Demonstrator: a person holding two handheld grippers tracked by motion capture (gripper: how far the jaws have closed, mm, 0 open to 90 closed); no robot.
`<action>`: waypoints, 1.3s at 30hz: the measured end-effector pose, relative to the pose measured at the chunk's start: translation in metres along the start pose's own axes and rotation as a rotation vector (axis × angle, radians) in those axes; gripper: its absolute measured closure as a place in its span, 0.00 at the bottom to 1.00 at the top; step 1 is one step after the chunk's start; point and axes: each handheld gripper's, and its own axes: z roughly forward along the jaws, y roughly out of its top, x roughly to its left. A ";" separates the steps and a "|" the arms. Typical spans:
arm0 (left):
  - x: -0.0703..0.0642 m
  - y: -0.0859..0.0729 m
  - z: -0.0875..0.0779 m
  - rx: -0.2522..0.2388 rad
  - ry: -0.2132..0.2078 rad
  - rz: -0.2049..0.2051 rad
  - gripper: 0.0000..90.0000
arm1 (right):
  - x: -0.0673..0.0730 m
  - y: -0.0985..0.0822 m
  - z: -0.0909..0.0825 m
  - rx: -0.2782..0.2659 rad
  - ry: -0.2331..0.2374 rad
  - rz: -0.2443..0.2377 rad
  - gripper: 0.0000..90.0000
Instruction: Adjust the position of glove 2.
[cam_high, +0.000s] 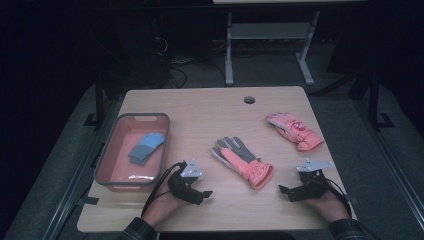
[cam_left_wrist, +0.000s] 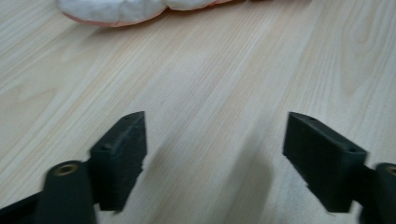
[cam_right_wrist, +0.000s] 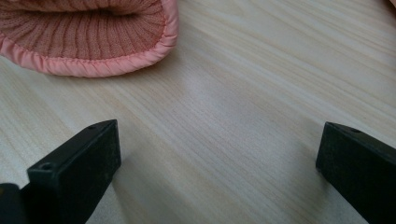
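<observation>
Padded pink-and-grey winter glove (cam_high: 242, 161) lies flat at table centre, between both grippers, untouched. Judged light, soft, compressible; knit-lined cuff (cam_right_wrist: 88, 39) offers best pinch point. Left gripper (cam_high: 205, 194) spread wide, nothing between jaws. Right gripper (cam_high: 283, 190) likewise spread, empty. Glove fingers cut off in both gripper views; second pink glove (cam_high: 294, 131) detail indistinct.

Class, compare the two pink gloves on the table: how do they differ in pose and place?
The near glove shows a grey palm, fingers spread, and lies mid-table between both tools; the far glove shows its pink back, fingers together, farther right. Both lie flat, cuffs pointing lower right.
</observation>
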 end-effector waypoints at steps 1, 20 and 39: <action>0.000 -0.002 0.000 0.004 -0.002 0.001 0.19 | 0.000 0.000 0.000 0.000 0.001 0.001 0.00; 0.006 -0.022 0.002 -0.055 -0.015 0.028 0.14 | -0.005 0.018 -0.006 0.038 0.042 -0.030 0.16; 0.006 -0.021 0.002 -0.053 -0.016 0.028 0.14 | -0.029 0.057 -0.007 0.014 -0.024 -0.041 0.18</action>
